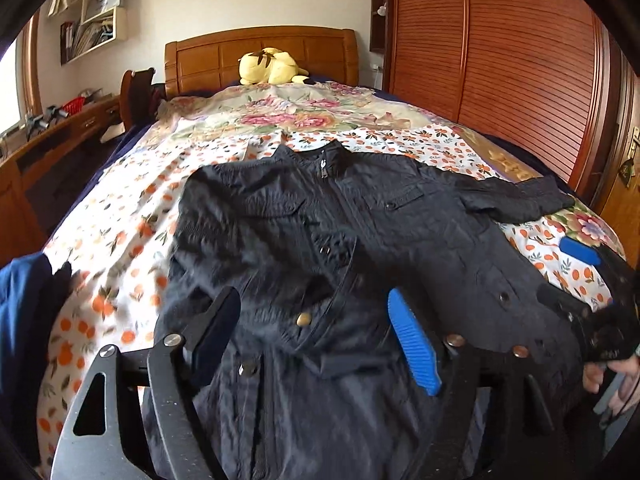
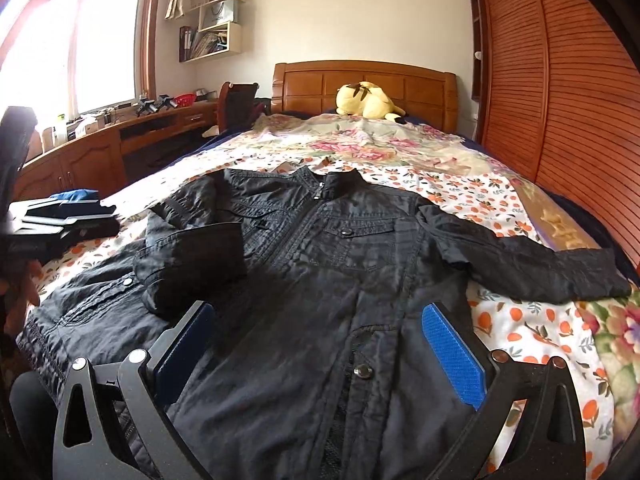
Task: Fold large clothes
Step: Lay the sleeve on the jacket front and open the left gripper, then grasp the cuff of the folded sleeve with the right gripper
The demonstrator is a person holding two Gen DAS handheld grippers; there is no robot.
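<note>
A black zip jacket [image 2: 340, 256] lies front up on the bed, collar toward the headboard. Its left sleeve [image 2: 192, 256] is folded over the chest; its right sleeve [image 2: 532, 256] stretches out to the right. It also shows in the left wrist view [image 1: 360, 220]. My left gripper [image 1: 316, 320] is open and empty above the jacket's lower front, and appears at the left edge of the right wrist view [image 2: 68, 216]. My right gripper [image 2: 316, 344] is open and empty over the hem area; it shows at the right edge of the left wrist view [image 1: 580, 252].
The bed has a floral sheet [image 2: 532, 320] and a wooden headboard [image 2: 360, 84] with a yellow plush toy [image 2: 368, 100]. A louvred wardrobe [image 2: 560, 80] stands on the right, a desk [image 2: 100, 144] and chair on the left. Blue cloth [image 1: 20, 320] lies at the bed's left edge.
</note>
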